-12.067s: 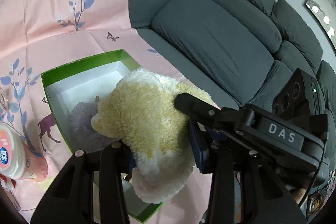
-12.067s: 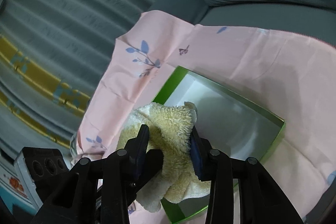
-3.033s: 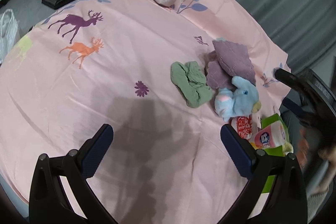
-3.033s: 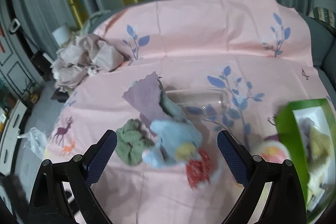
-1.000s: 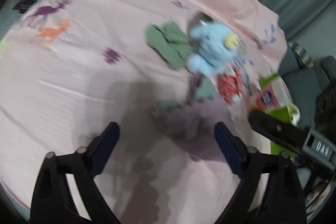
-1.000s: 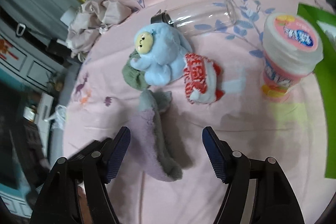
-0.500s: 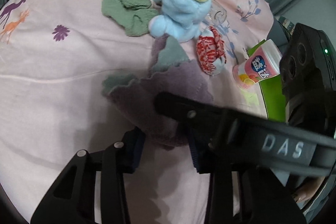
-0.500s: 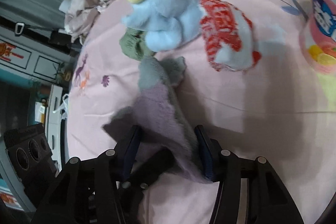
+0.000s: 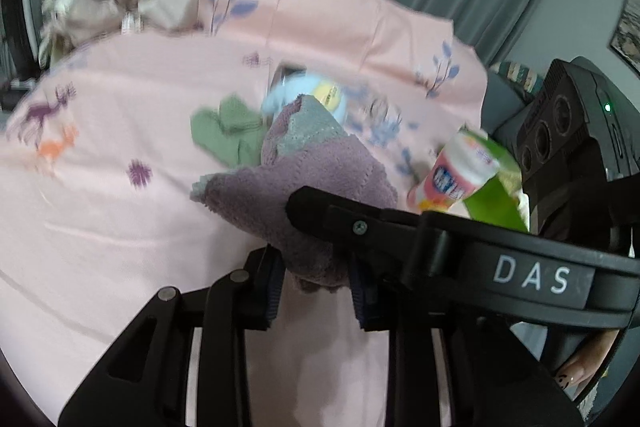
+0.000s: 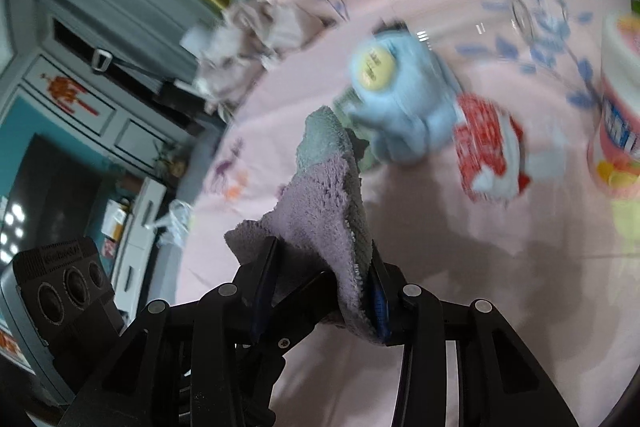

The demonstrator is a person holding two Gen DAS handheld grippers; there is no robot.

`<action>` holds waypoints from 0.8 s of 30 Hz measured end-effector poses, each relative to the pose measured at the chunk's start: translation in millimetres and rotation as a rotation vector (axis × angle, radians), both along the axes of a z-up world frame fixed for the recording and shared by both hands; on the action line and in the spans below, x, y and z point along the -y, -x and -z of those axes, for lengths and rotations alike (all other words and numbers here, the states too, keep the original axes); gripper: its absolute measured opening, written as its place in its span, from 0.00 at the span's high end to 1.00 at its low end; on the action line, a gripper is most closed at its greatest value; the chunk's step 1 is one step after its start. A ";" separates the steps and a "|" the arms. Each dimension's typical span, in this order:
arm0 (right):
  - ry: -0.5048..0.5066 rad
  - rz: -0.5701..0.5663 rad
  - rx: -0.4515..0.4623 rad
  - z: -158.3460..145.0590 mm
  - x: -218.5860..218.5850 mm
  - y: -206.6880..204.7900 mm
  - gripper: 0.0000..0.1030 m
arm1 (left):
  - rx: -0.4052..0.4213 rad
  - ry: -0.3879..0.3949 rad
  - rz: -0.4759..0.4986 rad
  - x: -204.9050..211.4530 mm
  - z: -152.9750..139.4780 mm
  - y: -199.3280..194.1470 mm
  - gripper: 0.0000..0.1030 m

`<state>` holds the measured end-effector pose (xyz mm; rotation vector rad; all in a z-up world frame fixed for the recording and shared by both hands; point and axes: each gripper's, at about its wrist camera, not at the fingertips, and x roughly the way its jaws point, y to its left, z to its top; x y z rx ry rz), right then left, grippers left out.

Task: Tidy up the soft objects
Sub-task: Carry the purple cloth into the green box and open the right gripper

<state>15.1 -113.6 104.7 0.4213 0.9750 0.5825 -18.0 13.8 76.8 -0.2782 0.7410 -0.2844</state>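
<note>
Just squeezed shut from wide open: left tongs (image 9: 316, 291) and right tongs (image 10: 320, 287), both now pinching the purple cloth (image 9: 304, 183), lifted a little off the pink sheet (image 9: 120, 227). Probably bound next for the green box (image 9: 492, 199). In the way beside the cloth: pink tub (image 9: 456, 175), blue toy (image 10: 404, 103), green rag (image 9: 228, 131), red pouch (image 10: 488, 151).
</note>
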 end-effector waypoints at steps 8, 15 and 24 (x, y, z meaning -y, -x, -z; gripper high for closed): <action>0.014 -0.009 0.125 -24.0 -2.1 10.7 0.59 | 0.120 0.008 0.004 -2.5 -14.7 10.6 0.76; 0.002 -0.013 0.178 -45.2 2.5 13.5 0.59 | 0.172 0.009 -0.005 1.7 -32.5 16.7 0.76; -0.001 0.075 0.281 -86.9 60.2 27.3 0.59 | 0.263 0.016 0.093 57.7 -69.0 14.0 0.76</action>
